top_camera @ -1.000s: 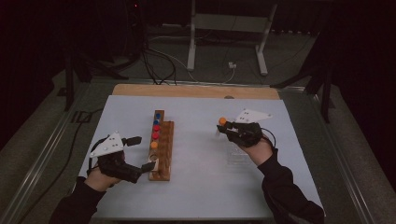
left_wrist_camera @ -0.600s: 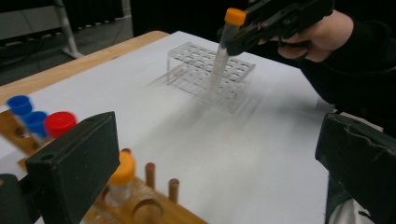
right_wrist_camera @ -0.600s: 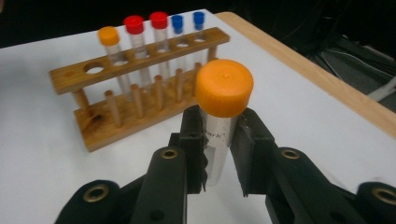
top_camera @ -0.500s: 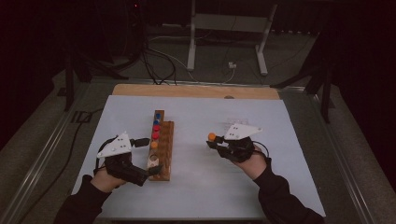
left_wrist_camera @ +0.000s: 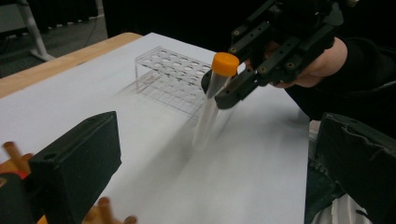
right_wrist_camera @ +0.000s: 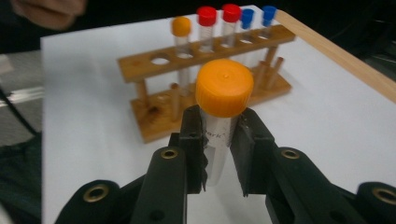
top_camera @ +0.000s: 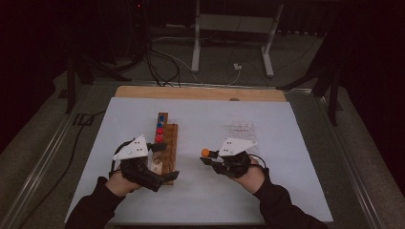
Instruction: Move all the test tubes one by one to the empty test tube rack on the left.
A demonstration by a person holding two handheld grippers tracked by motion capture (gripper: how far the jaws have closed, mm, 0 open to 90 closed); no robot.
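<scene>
My right gripper [top_camera: 208, 156] is shut on a clear tube with an orange cap [right_wrist_camera: 224, 88], held just below the cap and lifted off the white mat. The tube [left_wrist_camera: 208, 112] hangs tilted above the mat, a short way right of the wooden rack [top_camera: 169, 138]. That rack [right_wrist_camera: 205, 60] holds one orange-capped tube [right_wrist_camera: 181, 26], two red-capped tubes [right_wrist_camera: 207, 15] and two blue-capped ones [right_wrist_camera: 268, 11]. My left gripper [top_camera: 165, 161] stands at the rack's near end, jaws wide apart. Between them I see only mat, and rack pegs [left_wrist_camera: 105, 210] show beside its left jaw.
A clear plastic tube rack [top_camera: 241, 129] stands on the mat behind my right hand, seen as the clear plastic rack [left_wrist_camera: 173, 79] in the left gripper view. A wooden board [top_camera: 200, 93] borders the mat's far edge. Cables and a metal stand lie beyond the table.
My right gripper has carried the orange-capped tube left and toward the near edge, closer to the wooden rack. The left gripper has moved right, up to the rack's near end.
</scene>
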